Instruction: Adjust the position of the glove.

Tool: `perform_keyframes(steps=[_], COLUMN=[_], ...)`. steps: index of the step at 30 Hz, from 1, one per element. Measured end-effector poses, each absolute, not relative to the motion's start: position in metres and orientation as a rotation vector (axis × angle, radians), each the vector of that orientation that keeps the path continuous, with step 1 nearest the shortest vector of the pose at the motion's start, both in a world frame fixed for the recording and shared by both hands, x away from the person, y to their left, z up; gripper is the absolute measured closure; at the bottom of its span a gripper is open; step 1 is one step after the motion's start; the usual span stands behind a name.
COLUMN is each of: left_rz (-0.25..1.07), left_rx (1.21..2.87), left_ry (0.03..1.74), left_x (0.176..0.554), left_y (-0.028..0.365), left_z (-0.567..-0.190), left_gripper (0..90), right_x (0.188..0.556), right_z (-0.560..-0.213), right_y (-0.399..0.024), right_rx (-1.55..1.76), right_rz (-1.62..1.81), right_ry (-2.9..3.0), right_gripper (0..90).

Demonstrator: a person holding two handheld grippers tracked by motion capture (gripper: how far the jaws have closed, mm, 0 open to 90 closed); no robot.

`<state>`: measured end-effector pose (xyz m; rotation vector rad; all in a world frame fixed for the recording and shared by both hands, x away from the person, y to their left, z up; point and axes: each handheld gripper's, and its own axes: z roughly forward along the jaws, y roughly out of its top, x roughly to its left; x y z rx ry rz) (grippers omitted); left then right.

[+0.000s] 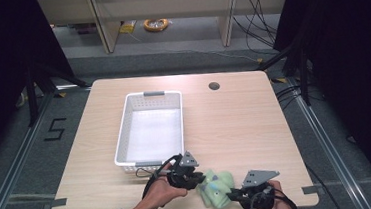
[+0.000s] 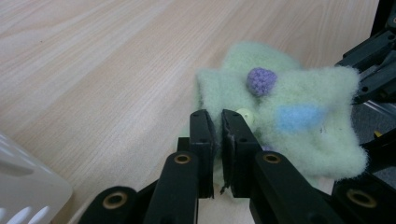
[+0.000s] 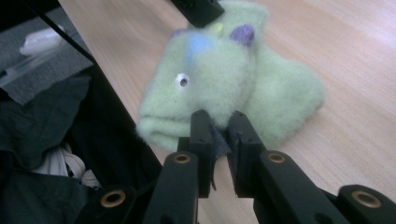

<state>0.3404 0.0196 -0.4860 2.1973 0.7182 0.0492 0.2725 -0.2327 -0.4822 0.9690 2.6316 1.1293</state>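
A pale green plush toy (image 1: 217, 184) with a purple pom-pom, a blue patch and a googly eye lies near the table's front edge. My left gripper (image 1: 201, 179) meets its left side and my right gripper (image 1: 233, 196) its front right corner. In the left gripper view the jaws of the left gripper (image 2: 217, 116) stand almost together, pinching the edge of the toy (image 2: 303, 135). The right gripper view shows the right gripper (image 3: 218, 119) likewise closed on the fuzzy edge of the toy (image 3: 210, 70), just below its eye.
A white plastic basket (image 1: 123, 134) stands empty left of the table's middle, just behind the left hand. The wooden table (image 1: 245, 125) has a round cable hole (image 1: 214, 86) at the back. The toy lies close to the front edge.
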Motion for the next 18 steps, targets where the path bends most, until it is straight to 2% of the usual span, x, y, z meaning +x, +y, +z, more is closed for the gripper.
perform_keyframes(steps=[4,5,8,10,11,18], left_rz=[-0.005,0.025,0.002,-0.012,-0.033,-0.04], left_rx=[2.14,2.136,2.102,2.076,2.071,2.066], left_ry=[0.725,0.72,0.733,0.678,0.745,0.755], left_x=[0.335,0.334,0.326,0.325,0.319,0.313], left_y=[0.024,0.026,0.03,0.031,0.032,0.029], left_z=[-0.477,-0.474,-0.47,-0.469,-0.469,-0.475], left_gripper=[83.5,83.5,83.6,83.6,83.7,83.4], right_x=[0.273,0.273,0.278,0.282,0.287,0.307], right_z=[-0.473,-0.47,-0.461,-0.457,-0.455,-0.453], right_y=[-0.237,-0.238,-0.243,-0.245,-0.247,-0.247], right_rx=[0.982,0.977,0.966,1.0,0.974,0.953], right_rz=[1.181,1.182,1.176,1.161,1.163,1.147], right_ry=[2.603,2.593,2.566,2.55,2.547,2.588], right_gripper=[83.2,83.3,83.7,84.0,84.1,84.5])
